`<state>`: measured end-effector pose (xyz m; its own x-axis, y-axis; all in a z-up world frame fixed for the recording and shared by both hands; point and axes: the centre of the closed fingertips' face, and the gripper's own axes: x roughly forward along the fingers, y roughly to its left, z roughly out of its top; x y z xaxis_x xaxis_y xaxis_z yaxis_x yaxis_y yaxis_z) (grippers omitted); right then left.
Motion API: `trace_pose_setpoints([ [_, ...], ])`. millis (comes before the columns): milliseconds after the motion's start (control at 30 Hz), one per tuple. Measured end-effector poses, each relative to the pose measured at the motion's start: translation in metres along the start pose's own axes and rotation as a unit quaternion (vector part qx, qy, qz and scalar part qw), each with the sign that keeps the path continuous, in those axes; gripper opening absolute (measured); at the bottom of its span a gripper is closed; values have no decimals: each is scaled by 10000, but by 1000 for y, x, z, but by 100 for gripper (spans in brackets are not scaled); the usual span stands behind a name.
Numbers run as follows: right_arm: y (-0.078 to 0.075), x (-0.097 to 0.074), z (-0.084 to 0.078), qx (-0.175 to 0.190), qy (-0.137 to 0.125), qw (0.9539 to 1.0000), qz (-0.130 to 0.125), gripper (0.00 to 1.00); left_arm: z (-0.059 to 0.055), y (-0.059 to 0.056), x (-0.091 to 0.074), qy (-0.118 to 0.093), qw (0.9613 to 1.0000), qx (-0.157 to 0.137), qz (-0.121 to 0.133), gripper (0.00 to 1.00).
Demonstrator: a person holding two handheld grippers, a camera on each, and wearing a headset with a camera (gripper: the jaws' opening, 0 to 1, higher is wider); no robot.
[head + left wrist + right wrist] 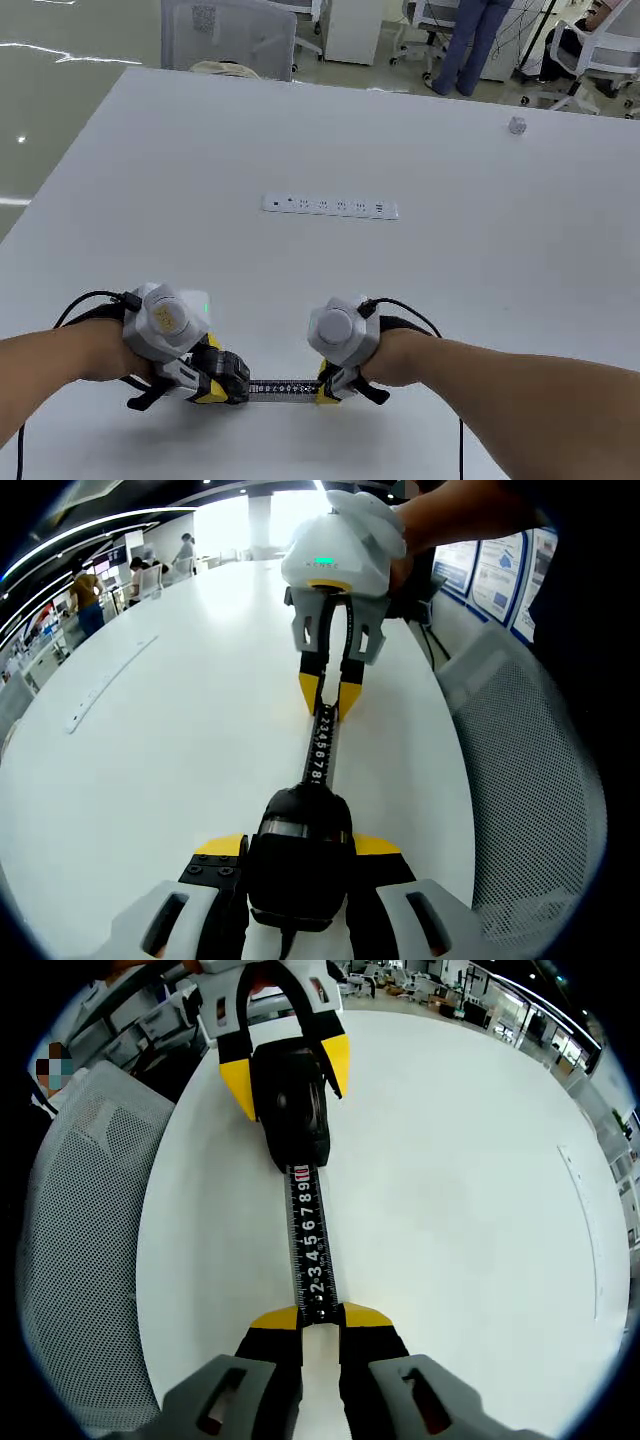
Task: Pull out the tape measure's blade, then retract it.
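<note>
My left gripper (215,385) (298,848) is shut on the black tape measure case (228,378) (300,865) (290,1095) near the table's front edge. A short length of blade (283,387) (321,750) (308,1245) with black numbers runs from the case to my right gripper (327,388) (320,1315), which is shut on the blade's tip. The two grippers face each other a small distance apart, the blade stretched low over the white table (350,150). Across the table, the right gripper's yellow fingertips (330,692) pinch the blade end.
A white power strip (330,206) (105,685) lies mid-table, beyond the grippers. A small grey object (517,125) sits at the far right. A mesh office chair (228,38) stands at the far edge, another mesh chair (85,1220) beside the near edge. People stand in the background.
</note>
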<state>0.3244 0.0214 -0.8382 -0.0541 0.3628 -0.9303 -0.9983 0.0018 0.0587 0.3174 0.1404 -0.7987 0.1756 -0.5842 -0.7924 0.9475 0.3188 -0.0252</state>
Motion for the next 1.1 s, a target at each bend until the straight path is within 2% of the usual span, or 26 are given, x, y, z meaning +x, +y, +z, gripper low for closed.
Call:
trace_pose_setpoints([
  [1100,-2,-8,-19,72,62,10000,-30,11,0,0,0,-14,10000,-4,0,34],
])
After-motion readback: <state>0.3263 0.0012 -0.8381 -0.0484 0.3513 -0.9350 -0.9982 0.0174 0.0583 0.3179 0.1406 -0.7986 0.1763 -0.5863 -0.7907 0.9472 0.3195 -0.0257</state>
